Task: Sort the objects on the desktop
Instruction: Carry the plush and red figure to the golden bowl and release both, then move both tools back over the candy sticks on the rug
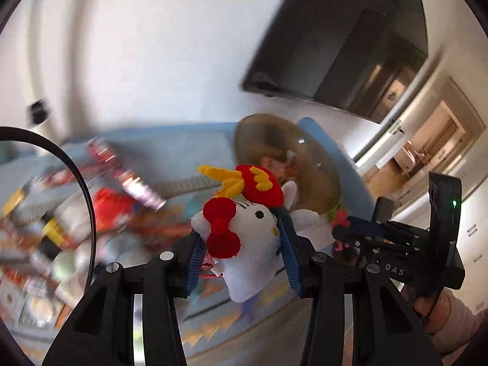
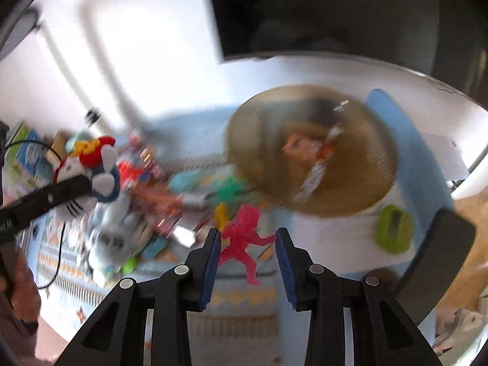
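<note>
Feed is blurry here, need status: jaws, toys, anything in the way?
Left gripper shut on white plush cat. Right gripper shut on pink figure. Mesh basket ahead, path looks clear.

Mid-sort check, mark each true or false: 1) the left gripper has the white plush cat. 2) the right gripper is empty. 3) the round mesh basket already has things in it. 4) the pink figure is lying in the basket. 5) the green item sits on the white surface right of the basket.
1) True: the left gripper is clamped on the white plush cat, fingers pressing its sides.
2) False: the right gripper holds the pink figure between its fingers.
3) True: the mesh basket holds packets, blurred.
4) False: the figure is in the right gripper, outside the basket.
5) True: the green item lies there, beside the basket.
</note>
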`<state>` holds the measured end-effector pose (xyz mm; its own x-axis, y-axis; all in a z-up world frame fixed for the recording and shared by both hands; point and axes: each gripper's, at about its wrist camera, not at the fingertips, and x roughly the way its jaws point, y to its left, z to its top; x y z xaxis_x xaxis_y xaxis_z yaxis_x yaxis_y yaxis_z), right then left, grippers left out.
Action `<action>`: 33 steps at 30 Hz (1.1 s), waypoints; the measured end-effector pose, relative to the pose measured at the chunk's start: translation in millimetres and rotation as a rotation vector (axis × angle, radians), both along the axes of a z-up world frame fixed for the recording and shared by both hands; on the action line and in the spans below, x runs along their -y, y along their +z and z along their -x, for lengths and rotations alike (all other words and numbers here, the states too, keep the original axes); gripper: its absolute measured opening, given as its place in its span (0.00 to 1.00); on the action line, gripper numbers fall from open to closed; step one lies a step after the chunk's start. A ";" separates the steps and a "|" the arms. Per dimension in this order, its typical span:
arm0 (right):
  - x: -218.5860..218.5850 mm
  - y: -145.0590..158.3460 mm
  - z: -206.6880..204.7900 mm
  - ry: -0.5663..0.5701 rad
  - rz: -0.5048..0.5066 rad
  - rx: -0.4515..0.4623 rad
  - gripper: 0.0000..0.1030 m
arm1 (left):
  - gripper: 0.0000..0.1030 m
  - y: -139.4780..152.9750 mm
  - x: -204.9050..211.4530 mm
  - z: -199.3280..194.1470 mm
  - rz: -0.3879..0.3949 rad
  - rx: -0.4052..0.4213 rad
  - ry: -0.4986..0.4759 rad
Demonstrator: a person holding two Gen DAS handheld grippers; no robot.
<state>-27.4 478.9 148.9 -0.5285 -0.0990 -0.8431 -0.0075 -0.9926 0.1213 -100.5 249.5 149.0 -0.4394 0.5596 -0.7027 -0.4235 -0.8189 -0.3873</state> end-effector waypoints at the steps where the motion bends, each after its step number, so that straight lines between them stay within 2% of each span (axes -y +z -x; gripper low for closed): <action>1: -8.9 1.0 7.9 -0.020 -0.004 0.003 0.35 | 0.41 0.4 -8.4 5.5 0.002 -0.002 -0.011; 6: -39.1 -9.6 46.9 -0.107 0.001 0.040 0.35 | 0.41 -10.5 -65.2 48.8 0.027 0.017 -0.078; 12: -61.7 -31.6 84.2 -0.170 -0.017 0.096 0.36 | 0.42 -26.4 -108.6 83.4 0.066 0.045 -0.136; 15: -78.2 -43.7 97.1 -0.223 -0.014 0.130 0.36 | 0.47 -37.3 -126.1 102.0 0.091 0.079 -0.158; 16: -84.6 -46.7 100.1 -0.239 -0.006 0.138 0.37 | 0.47 -42.1 -130.9 107.1 0.093 0.098 -0.166; 17: -89.4 -49.1 101.4 -0.255 0.000 0.143 0.43 | 0.47 -47.4 -135.0 111.9 0.089 0.119 -0.173; 18: -94.5 -50.3 101.8 -0.270 0.006 0.144 0.51 | 0.47 -51.6 -137.1 115.7 0.087 0.134 -0.174; 20: -101.1 -50.3 99.6 -0.289 0.012 0.137 0.60 | 0.47 -56.1 -138.4 117.5 0.077 0.155 -0.170; 28: -96.4 -36.8 84.7 -0.293 -0.013 0.105 0.60 | 0.47 -57.4 -116.9 101.6 0.062 0.179 -0.142; 33: -78.6 -19.5 73.1 -0.273 -0.027 0.072 0.60 | 0.47 -44.8 -83.4 73.9 0.052 0.168 -0.068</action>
